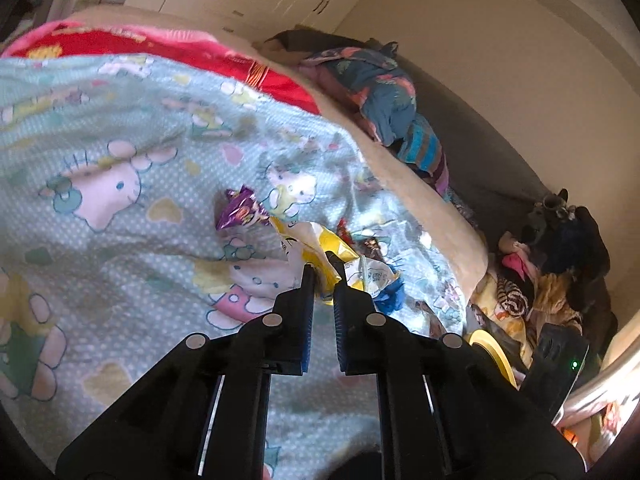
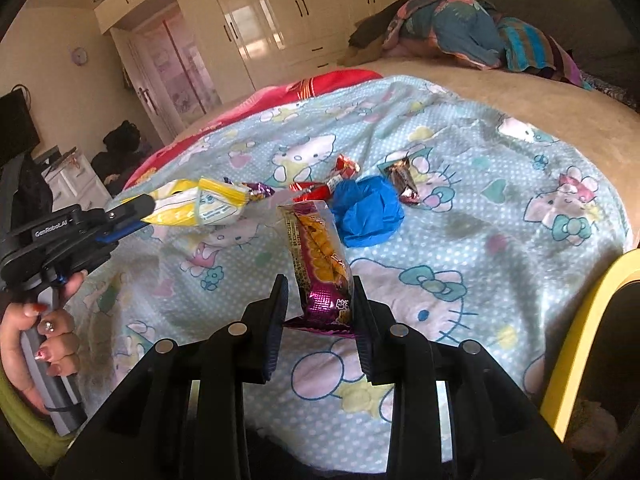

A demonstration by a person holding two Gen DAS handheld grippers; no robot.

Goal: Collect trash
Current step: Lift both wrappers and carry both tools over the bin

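At the far left of the right wrist view, a hand (image 2: 38, 344) with painted nails wraps the grey handle of the left hand-held gripper (image 2: 138, 210), whose jaws are pinched nearly shut on a crinkled yellow-and-white snack bag (image 2: 200, 206), lifted clear of the bed. In the left wrist view the same snack bag (image 1: 320, 252) sits clamped between the black fingertips of that hand-held gripper (image 1: 322, 274).

Just beyond the bag lies a shiny purple foil wrapper (image 2: 260, 190), seen ahead and left of the left hand-held gripper in its own view (image 1: 240, 210).

In the middle, the right hand-held gripper (image 2: 318, 304) stands partly open, its pads pressed on the lower end of a magenta cracker packet (image 2: 320, 264), glossy, oblong and held upright. Past its tips lie red foil wrappers (image 2: 332, 178), a crumpled blue plastic wad (image 2: 368, 214) just right of them, and a small brown foil wrapper (image 2: 404, 180) further right, all resting on the blanket.

The surface is a bed covered with a soft pale-blue dotted blanket (image 2: 500, 216) printed with cartoon cats, a red quilt (image 2: 280, 92) and a beige cover (image 2: 520, 92) beyond it. A heap of patterned clothes (image 2: 464, 32) lies at the far right, and glossy cream wardrobes (image 2: 280, 8) line the wall. At the right edge a yellow-rimmed container (image 2: 592, 320) stands beside the right hand-held gripper.
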